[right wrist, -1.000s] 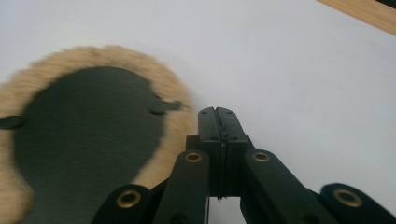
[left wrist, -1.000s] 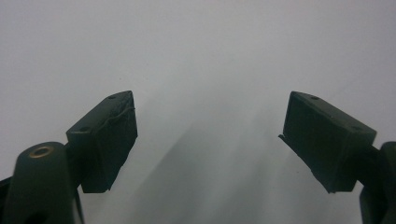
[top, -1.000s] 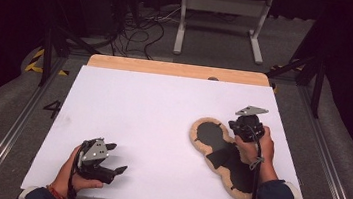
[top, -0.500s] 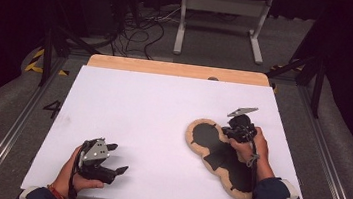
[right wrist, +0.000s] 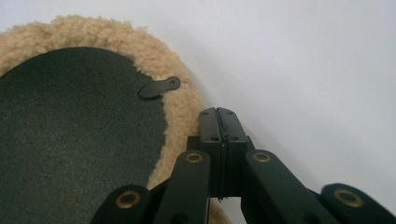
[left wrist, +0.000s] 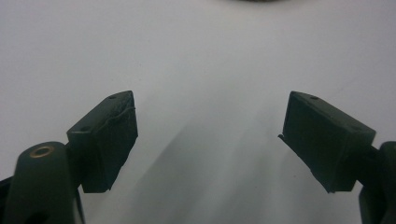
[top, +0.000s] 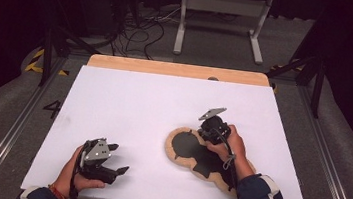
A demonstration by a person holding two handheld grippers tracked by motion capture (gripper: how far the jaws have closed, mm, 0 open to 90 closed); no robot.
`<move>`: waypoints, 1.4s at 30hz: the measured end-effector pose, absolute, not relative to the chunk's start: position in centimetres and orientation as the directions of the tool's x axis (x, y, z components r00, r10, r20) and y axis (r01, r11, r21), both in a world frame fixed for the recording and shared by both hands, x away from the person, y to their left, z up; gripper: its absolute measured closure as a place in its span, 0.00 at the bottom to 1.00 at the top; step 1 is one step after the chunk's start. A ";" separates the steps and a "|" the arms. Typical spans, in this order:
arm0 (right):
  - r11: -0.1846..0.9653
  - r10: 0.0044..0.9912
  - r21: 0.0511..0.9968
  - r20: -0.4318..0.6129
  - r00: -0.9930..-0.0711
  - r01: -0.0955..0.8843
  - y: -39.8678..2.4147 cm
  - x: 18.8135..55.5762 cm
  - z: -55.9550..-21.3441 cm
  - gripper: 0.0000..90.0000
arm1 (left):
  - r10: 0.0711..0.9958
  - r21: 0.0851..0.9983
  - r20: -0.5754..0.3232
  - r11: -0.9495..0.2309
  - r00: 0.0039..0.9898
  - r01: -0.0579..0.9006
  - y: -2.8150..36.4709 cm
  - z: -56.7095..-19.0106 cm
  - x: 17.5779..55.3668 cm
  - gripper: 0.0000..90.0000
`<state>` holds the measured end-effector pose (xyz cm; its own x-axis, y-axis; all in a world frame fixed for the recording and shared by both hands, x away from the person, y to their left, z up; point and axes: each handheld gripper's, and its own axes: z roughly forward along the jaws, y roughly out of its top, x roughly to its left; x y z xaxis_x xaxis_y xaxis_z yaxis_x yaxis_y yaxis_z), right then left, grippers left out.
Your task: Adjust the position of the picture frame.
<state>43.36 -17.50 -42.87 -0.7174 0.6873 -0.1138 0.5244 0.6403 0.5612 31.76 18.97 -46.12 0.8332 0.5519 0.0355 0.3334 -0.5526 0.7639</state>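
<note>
A peanut-shaped pad [top: 191, 149] with a black face and a tan fleece rim lies flat on the white table sheet [top: 164, 103], right of centre. My right gripper [top: 205, 133] rests on its far rim, with a hand around it. In the right gripper view, my right gripper [right wrist: 218, 114] is shut, its jaws pressed together just over the fleece rim [right wrist: 182, 107], near a small black tab [right wrist: 159, 87]. I see nothing between the jaws. My left gripper [top: 118, 159] sits near the front left edge, held by a hand. In the left gripper view, my left gripper [left wrist: 210, 135] is open over bare sheet.
A wooden board edge [top: 178, 69] runs along the back of the sheet. Beyond the table, a metal stand [top: 222, 14] and loose cables [top: 137, 29] lie on the floor. Rails [top: 15, 126] flank the table's sides.
My right gripper has moved left and a little toward the front. The pad has slid and turned leftward with it. The left gripper has stayed put.
</note>
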 end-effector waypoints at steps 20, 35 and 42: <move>0.651 0.661 0.601 -0.148 -0.735 0.464 -16.1 41.6 -41.9 0.93 | 0.539 0.768 0.003 -0.541 0.842 0.343 17.4 -46.1 32.9 0.21; 0.414 0.803 0.757 -0.043 -0.594 0.506 -28.9 33.1 -39.9 0.95 | 0.531 0.749 0.024 -0.570 0.847 0.336 15.3 -45.6 35.3 0.62; 0.311 0.870 0.755 0.018 -0.492 0.578 -33.9 29.0 -41.8 0.95 | 0.512 0.746 0.018 -0.579 0.859 0.329 13.3 -45.6 36.7 0.75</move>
<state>28.96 -33.93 -41.85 -0.4919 0.8705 0.0181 0.5776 0.3107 0.7548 36.69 13.32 -45.62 0.8588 0.5120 0.0183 0.3294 -0.5793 0.7456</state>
